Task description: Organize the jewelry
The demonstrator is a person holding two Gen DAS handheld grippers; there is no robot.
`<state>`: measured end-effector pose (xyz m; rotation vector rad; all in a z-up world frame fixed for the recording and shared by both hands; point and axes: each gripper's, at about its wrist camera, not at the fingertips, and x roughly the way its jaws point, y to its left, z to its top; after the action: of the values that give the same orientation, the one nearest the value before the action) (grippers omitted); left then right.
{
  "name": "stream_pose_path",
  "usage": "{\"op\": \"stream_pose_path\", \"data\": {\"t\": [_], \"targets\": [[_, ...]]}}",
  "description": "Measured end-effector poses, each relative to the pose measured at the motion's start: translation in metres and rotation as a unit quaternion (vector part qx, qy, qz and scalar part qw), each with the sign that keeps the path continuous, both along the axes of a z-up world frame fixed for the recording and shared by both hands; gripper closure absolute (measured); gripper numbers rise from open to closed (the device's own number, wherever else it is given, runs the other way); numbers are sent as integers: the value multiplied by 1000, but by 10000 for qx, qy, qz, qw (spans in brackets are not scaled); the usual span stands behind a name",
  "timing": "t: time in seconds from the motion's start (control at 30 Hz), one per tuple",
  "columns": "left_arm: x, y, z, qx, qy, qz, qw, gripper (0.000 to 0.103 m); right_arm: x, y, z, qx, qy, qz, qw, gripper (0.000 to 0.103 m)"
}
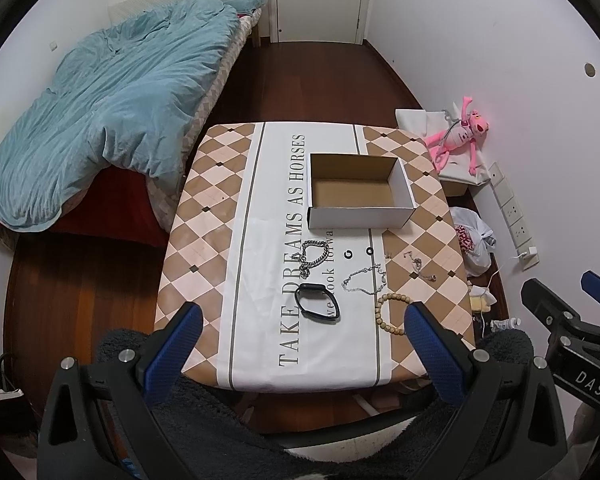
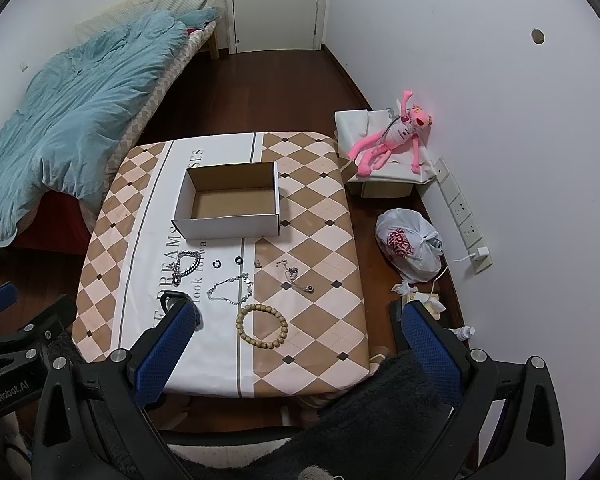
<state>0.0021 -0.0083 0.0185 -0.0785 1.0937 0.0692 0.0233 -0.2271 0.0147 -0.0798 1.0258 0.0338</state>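
Observation:
An empty open cardboard box [image 1: 360,190] [image 2: 232,204] stands on the table [image 1: 204,216] [image 2: 324,216]. In front of it lie a thick silver chain [image 1: 311,258] [image 2: 186,264], two small dark rings [image 1: 349,255] [image 2: 217,263], a thin silver necklace [image 1: 362,280] [image 2: 230,288], a fine chain [image 1: 418,264] [image 2: 294,274], a wooden bead bracelet [image 1: 392,312] [image 2: 262,326] and a black band [image 1: 317,302], partly hidden in the right wrist view. My left gripper [image 1: 304,320] is open above the near table edge. My right gripper [image 2: 296,320] is open, above the table's near right corner.
A bed with a blue duvet [image 1: 100,112] [image 2: 68,112] stands left of the table. To the right are a pink plush toy [image 1: 460,132] [image 2: 392,136] on a box, a tied plastic bag [image 2: 410,244], and a wall power strip [image 2: 462,216].

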Motion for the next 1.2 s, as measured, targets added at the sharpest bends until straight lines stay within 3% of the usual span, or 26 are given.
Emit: {"op": "stream_pose_path", "data": {"t": [0.87,1.03,1.2], "targets": [[2,-1,0,-43,14,-24,10000,0,-1,-2,2,93,-7,-53,9999,0],[24,7,-27,142,-33,108,9998,0,24,-15,-24,225,294,-249,9990,0],[47,18,-75,467,274,236,9983,0,56,-19,-86,97,826,-331,9960,0]]}}
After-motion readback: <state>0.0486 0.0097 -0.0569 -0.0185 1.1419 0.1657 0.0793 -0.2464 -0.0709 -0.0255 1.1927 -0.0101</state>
